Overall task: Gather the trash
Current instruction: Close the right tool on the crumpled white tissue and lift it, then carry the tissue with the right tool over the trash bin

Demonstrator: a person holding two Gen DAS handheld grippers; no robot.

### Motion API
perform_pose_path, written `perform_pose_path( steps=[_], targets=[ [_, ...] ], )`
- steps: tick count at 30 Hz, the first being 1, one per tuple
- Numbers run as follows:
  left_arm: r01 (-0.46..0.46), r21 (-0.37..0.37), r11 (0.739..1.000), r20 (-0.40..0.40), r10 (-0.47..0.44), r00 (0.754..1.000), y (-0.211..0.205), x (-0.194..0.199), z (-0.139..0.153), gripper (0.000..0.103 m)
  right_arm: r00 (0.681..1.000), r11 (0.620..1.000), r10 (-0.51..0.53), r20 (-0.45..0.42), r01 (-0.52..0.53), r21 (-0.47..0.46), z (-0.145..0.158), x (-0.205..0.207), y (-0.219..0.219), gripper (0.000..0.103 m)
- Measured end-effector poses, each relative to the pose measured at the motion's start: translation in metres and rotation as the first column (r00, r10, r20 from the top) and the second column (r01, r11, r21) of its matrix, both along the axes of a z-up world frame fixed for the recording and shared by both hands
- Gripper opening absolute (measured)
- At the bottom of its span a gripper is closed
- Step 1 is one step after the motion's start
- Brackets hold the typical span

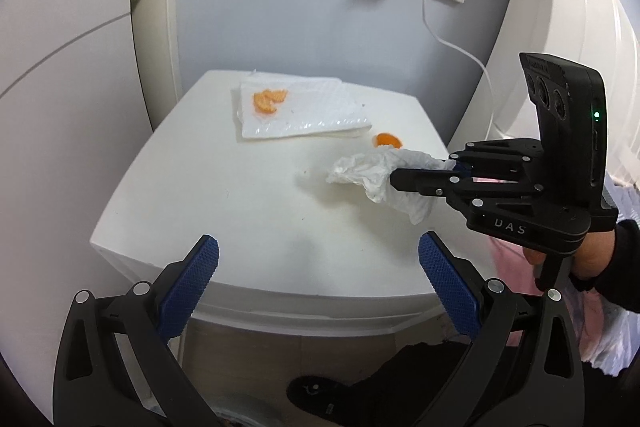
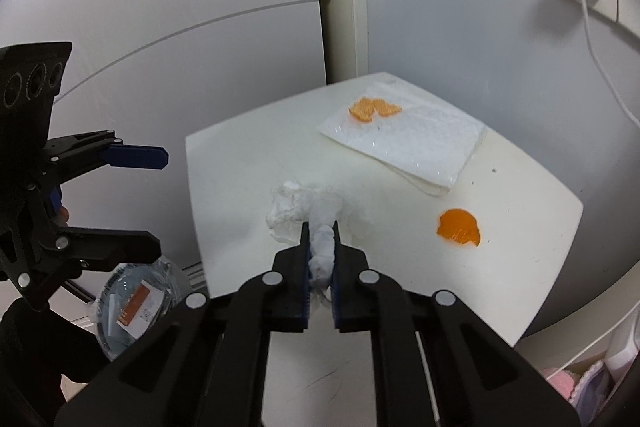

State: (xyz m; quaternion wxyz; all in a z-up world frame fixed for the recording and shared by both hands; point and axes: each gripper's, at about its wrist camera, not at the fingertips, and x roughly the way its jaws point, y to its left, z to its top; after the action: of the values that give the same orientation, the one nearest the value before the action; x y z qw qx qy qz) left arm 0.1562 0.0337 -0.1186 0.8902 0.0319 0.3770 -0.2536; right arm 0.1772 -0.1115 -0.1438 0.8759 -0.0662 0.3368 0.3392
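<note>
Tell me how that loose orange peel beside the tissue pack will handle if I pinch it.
The orange peel looks thin and curled, so it is probably light and somewhat floppy. It lies nearly flat on the white table, so pads may slide over it. It is unlikely to roll.

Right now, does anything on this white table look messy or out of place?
Yes. One orange peel lies loose on the bare white table, apart from the peel pieces on the flat napkin. The right gripper is clamped on a crumpled tissue.
</note>
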Motion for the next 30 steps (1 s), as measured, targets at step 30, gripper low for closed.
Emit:
perform_pose_path(
  steps=[30],
  targets=[
    [-0.283,-0.009,0.959,0.028,0.283,0.959,0.127,-0.113,0.018,0.097,0.953,0.952,0.303,0.017,-0.304,0.035,0.041,-0.108,0.132,0.01]
  ],
)
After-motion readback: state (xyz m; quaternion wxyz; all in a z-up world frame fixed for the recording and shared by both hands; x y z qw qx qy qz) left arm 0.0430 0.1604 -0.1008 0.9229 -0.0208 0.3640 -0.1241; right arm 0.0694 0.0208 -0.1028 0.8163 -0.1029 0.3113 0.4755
